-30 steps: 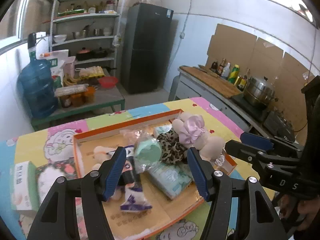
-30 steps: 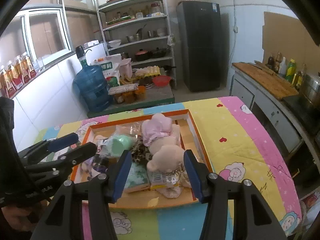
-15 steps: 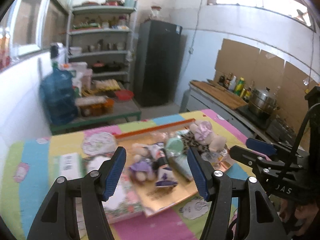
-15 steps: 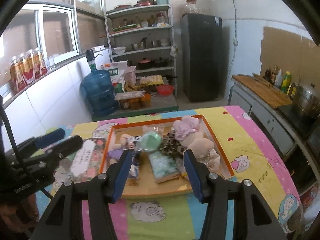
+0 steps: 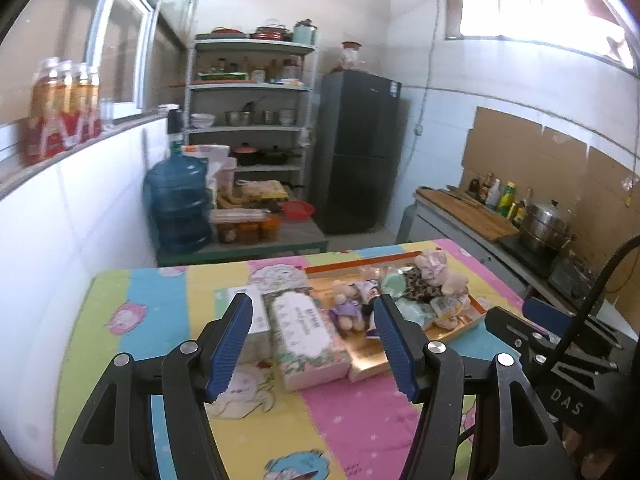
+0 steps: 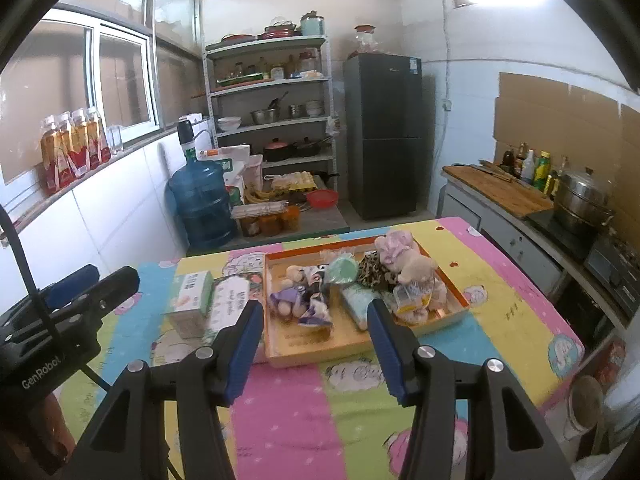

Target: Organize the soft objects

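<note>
Bench (image 6: 500,304): carries all the task's things under a bright patchwork cloth.
Tray (image 6: 452,312): orange-rimmed and shallow; lies right of centre on the bench and holds the soft objects in one loose heap.
Tissue packs: a floral pack (image 6: 230,300) lies against the tray's left wall; a green-and-white pack (image 6: 192,298) lies just beyond it. Both are outside the tray.
Plush bear (image 6: 416,268): sits at the tray's far right with a pink plush (image 6: 394,242) on top and a leopard-print piece (image 6: 372,268) beside it.
Small items: a mint round pouch (image 6: 342,270), a pale wipes pack (image 6: 358,300) and a purple-dressed doll (image 6: 286,300) fill the tray's middle and left.
Left gripper (image 5: 312,344): fingers spread wide, holding nothing; hovers short of the floral pack.
Right gripper (image 6: 316,348): fingers spread wide, holding nothing; hovers short of the tray's near rim.
Stage: the scene fits both a heap awaiting sorting and a tray already filled; the pictures do not settle which.
Handling advice: take one item at a time from the top of the heap. Close the fingers across the bulk of a plush, not on a limb or a wrapper edge, since soft items sag and slip.
</note>
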A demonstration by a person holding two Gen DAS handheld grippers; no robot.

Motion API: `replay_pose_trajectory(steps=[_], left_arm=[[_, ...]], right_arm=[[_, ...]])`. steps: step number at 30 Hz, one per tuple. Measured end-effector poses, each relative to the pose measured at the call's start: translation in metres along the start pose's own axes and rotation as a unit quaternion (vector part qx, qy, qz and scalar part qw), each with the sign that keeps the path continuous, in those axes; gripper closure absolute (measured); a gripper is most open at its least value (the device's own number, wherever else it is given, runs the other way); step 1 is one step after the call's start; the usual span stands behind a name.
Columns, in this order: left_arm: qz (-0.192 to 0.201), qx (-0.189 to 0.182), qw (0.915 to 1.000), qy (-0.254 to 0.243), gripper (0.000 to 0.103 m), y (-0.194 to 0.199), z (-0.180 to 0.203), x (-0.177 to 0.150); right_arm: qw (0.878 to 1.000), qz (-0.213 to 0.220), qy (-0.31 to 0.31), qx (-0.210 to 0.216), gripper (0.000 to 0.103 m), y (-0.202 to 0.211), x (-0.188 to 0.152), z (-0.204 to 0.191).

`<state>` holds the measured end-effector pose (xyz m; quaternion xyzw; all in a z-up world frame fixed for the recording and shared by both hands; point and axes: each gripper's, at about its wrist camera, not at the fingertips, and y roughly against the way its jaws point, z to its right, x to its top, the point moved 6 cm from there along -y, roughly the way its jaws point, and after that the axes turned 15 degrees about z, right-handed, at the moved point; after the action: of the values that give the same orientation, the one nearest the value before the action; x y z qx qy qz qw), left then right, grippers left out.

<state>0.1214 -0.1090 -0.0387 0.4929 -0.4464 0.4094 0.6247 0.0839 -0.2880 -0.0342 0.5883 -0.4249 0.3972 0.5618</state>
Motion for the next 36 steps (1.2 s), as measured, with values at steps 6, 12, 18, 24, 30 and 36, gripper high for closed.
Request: replay_pose_trajectory(steps=[6, 12, 18, 24, 30, 36], left_arm=[[0.006, 0.016, 0.9998, -0.009, 0.038, 0.039, -0.012, 0.003], [0.005, 0.006, 0.9999, -0.007, 0.038, 0.059, -0.007, 0.003], [0.008, 0.005, 0.9999, -0.011, 0.038, 0.072, -0.001, 0.005], [0.008, 0.007, 0.9999, -0.01, 0.038, 0.078, 0.0, 0.003], [0.012, 0.008, 0.9998, -0.011, 0.038, 0.083, 0.0, 0.003], [0.015, 0.009, 0.9998, -0.012, 0.038, 0.087, 0.001, 0.003]], right_arm=[[1.0, 0.003, -0.012, -0.014, 0.049, 0.03, -0.007, -0.019], [0.999, 0.013, -0.012, -0.029, 0.049, 0.056, -0.01, -0.024], [0.999, 0.021, -0.006, -0.041, 0.049, 0.072, -0.009, -0.023], [0.999, 0.024, -0.004, -0.041, 0.049, 0.081, -0.008, -0.024], [0.999, 0.026, -0.005, -0.043, 0.049, 0.084, -0.008, -0.024], [0.999, 0.027, -0.003, -0.041, 0.049, 0.087, -0.009, -0.025]])
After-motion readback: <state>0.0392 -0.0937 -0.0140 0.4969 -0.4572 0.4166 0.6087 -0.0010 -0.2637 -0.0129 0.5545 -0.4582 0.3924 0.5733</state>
